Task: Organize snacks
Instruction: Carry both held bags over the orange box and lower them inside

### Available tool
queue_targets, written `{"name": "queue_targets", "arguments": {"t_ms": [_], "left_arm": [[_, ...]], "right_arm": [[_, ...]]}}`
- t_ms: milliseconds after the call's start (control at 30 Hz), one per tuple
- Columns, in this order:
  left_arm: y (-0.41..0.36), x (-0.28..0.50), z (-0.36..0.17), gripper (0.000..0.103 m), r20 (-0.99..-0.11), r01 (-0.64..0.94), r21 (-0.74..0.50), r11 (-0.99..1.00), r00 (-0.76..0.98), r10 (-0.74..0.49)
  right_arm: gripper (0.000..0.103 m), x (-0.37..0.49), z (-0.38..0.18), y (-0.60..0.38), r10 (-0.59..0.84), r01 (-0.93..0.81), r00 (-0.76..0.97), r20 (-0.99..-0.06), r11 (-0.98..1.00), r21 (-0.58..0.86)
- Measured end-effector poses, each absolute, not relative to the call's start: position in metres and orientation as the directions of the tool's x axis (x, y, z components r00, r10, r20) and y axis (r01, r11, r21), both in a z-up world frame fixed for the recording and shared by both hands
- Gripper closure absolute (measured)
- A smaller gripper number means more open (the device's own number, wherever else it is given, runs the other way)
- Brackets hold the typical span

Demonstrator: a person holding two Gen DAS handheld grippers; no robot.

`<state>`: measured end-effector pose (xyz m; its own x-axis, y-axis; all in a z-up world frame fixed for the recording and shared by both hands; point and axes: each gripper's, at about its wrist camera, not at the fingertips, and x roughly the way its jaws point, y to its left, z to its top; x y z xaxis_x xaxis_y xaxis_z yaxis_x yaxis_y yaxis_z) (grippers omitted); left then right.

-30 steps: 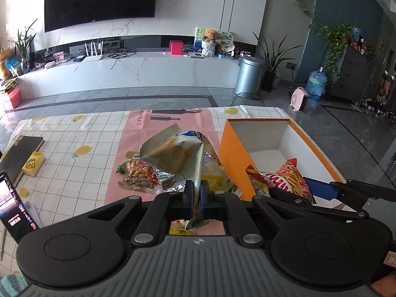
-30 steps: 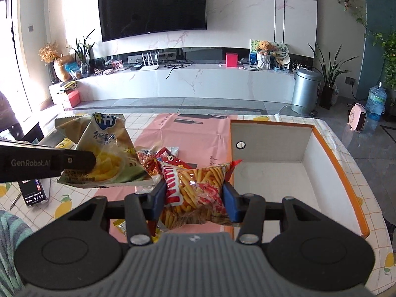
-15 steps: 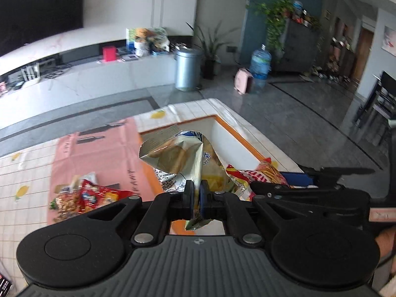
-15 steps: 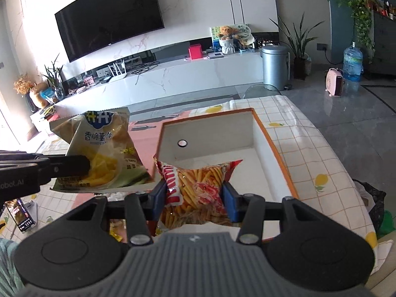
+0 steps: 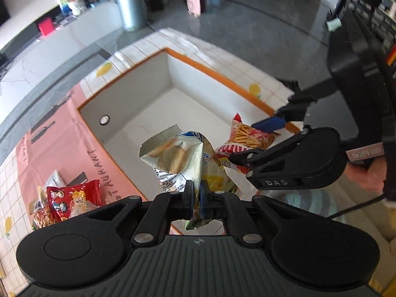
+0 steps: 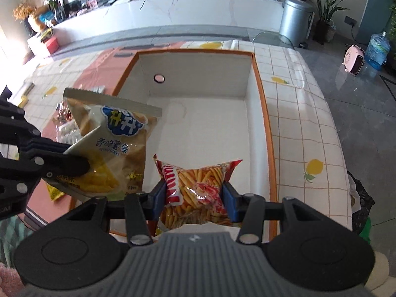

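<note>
Right wrist: right gripper (image 6: 193, 199) clamps the red bag (image 6: 195, 190) over the box (image 6: 262, 113). Left gripper (image 5: 196, 195) is pinched tight on the yellow bag's (image 5: 173, 153) edge, also above the box; other snacks (image 5: 66, 200) lie on the table (image 6: 304, 133).

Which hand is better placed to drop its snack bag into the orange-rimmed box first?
Probably the right. The right gripper holds the red fries bag over the box floor; the left gripper holds the yellow potato-stick bag across the box's left rim.
</note>
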<state>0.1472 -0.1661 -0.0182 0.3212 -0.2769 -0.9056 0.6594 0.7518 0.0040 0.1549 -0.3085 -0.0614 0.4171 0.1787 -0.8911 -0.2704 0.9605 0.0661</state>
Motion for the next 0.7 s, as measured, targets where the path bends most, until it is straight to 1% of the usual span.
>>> {"name": "queue_targets", "arguments": {"t_ms": [67, 200, 267, 467, 700], "left_arm": [[-0.172, 0.155, -0.027, 0.099, -0.927, 0.677, 0.003, 0.736, 0.278, -0.252], [-0.177, 0.171, -0.044, 0.099, -0.955, 0.676, -0.006, 0.737, 0.214, -0.204], [-0.177, 0.176, -0.051, 0.099, -0.963, 0.673, -0.015, 0.739, 0.188, -0.191], [-0.182, 0.186, -0.07, 0.098, -0.98, 0.682, -0.027, 0.731, 0.125, -0.152], [-0.185, 0.193, -0.081, 0.098, -0.986, 0.683, -0.024, 0.73, 0.106, -0.132]], "right_arm": [[0.056, 0.163, -0.071, -0.307, 0.178, -0.292, 0.374, -0.91, 0.954, 0.067], [0.056, 0.182, -0.089, -0.312, 0.24, -0.279, 0.276, -0.931, 0.947, 0.162], [0.056, 0.189, -0.097, -0.313, 0.25, -0.27, 0.245, -0.937, 0.946, 0.181], [0.056, 0.199, -0.114, -0.305, 0.237, -0.291, 0.165, -0.958, 0.939, 0.182], [0.055, 0.201, -0.124, -0.296, 0.19, -0.303, 0.134, -0.973, 0.942, 0.143]]}}
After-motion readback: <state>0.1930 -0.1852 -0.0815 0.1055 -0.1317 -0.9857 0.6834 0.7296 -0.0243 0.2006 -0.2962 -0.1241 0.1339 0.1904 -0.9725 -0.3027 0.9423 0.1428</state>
